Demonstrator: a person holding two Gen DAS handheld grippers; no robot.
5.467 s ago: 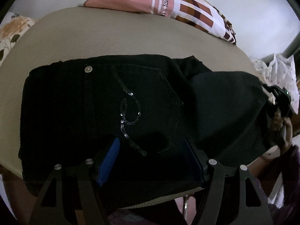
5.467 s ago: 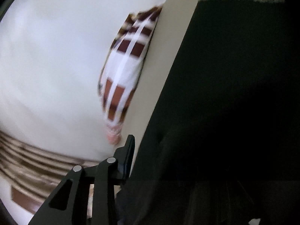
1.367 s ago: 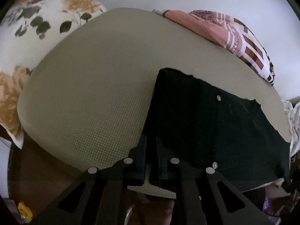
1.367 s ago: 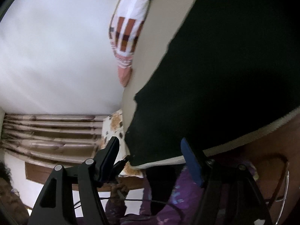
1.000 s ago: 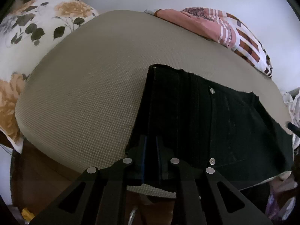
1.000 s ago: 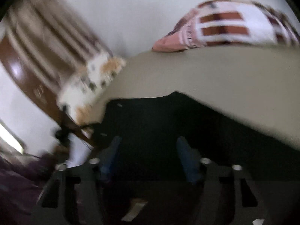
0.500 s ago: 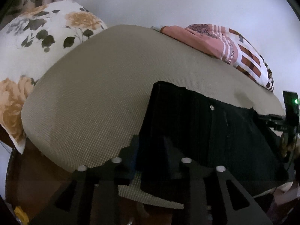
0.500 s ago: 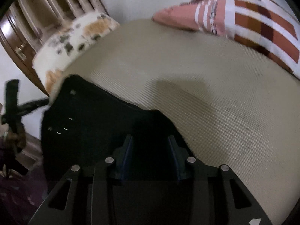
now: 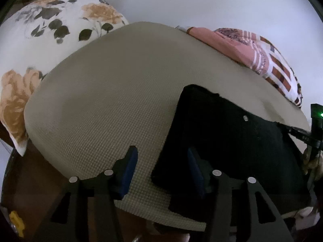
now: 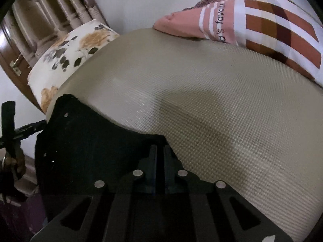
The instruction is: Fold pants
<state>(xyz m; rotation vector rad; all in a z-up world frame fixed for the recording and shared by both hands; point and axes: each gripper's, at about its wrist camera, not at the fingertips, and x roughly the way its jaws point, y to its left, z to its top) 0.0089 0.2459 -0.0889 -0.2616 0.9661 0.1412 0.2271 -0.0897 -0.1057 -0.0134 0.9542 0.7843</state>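
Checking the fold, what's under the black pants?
The pants lie on the beige mat, whose textured weave shows all around them. Whatever lies directly beneath the dark fabric is covered.

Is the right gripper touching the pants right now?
Touching. The right wrist view shows the right gripper with its fingers closed together on a corner of the black pants, fabric pinched between them.

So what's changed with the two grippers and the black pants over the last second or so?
The left gripper let go of the folded black denim pants; its jaws now stand open. The right gripper, open a second ago, shut on the pants' edge. The pants stay on the beige textured mat.
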